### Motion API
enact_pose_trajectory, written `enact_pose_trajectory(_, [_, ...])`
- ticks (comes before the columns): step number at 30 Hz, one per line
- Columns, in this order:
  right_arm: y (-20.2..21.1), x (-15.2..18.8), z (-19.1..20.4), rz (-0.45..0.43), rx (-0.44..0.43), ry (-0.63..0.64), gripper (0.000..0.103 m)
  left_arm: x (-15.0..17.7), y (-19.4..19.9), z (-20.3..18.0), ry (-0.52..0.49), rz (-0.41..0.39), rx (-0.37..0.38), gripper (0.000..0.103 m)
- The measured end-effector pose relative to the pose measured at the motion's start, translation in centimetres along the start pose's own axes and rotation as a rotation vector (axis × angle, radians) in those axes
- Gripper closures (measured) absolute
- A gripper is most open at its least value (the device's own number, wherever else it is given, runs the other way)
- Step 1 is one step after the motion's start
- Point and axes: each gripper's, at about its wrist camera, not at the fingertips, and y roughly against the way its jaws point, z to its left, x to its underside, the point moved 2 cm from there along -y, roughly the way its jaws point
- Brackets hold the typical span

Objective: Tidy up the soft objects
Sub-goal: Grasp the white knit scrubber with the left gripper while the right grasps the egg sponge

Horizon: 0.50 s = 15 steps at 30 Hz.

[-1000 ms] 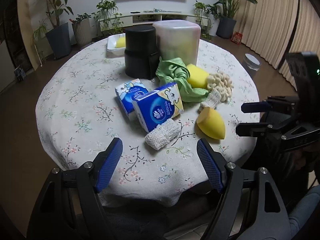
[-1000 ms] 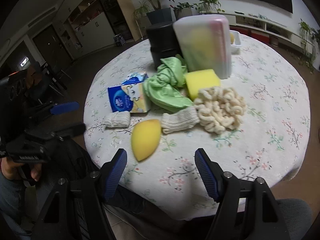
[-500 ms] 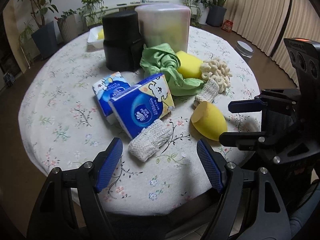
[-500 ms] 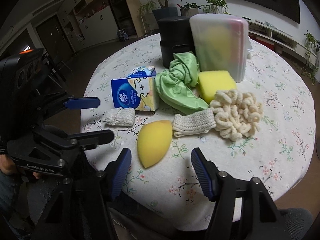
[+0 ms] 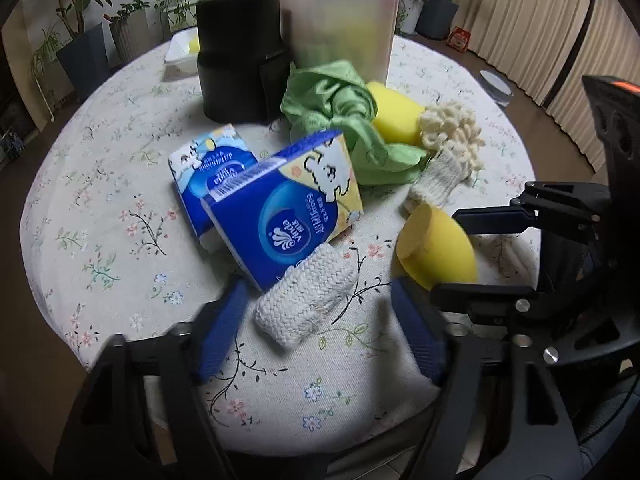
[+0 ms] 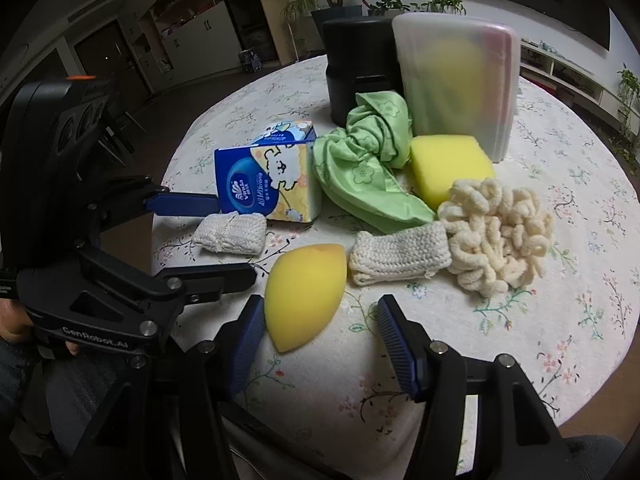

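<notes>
Left wrist view: camera sits behind the left hand-held gripper [image 5: 320, 332], looking forward and steeply down along its two blue fingers at the near edge of the round table [image 5: 100, 216]. Close range; knitted white pad [image 5: 306, 300] lies just ahead, between the fingers.

Right wrist view: camera behind the right hand-held gripper [image 6: 320, 338], same downward tilt, equally near, facing the table from further right; yellow egg-shaped sponge [image 6: 306, 292] just ahead of its left finger.

Shared field: tissue packs, green cloth [image 6: 364, 168], rectangular sponge, looped cream scrubber, black canister, translucent box. Each view catches the other gripper at its side.
</notes>
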Motion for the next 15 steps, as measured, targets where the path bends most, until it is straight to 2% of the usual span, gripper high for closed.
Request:
enact_pose_trajectory(1, [-0.1, 0.0, 0.1, 0.001, -0.001, 0.004, 0.042, 0.1, -0.2, 0.0, -0.001, 0.005, -0.013, 0.048])
enact_pose_trajectory(5, [-0.8, -0.1, 0.7, 0.006, 0.002, 0.027, 0.042, 0.1, -0.1, 0.1, 0.007, 0.001, -0.007, 0.048])
enact_pose_trajectory(15, [-2.0, -0.9, 1.9, 0.017, -0.007, 0.046, 0.055, 0.7, 0.5, 0.6, 0.038, 0.010, 0.011, 0.062])
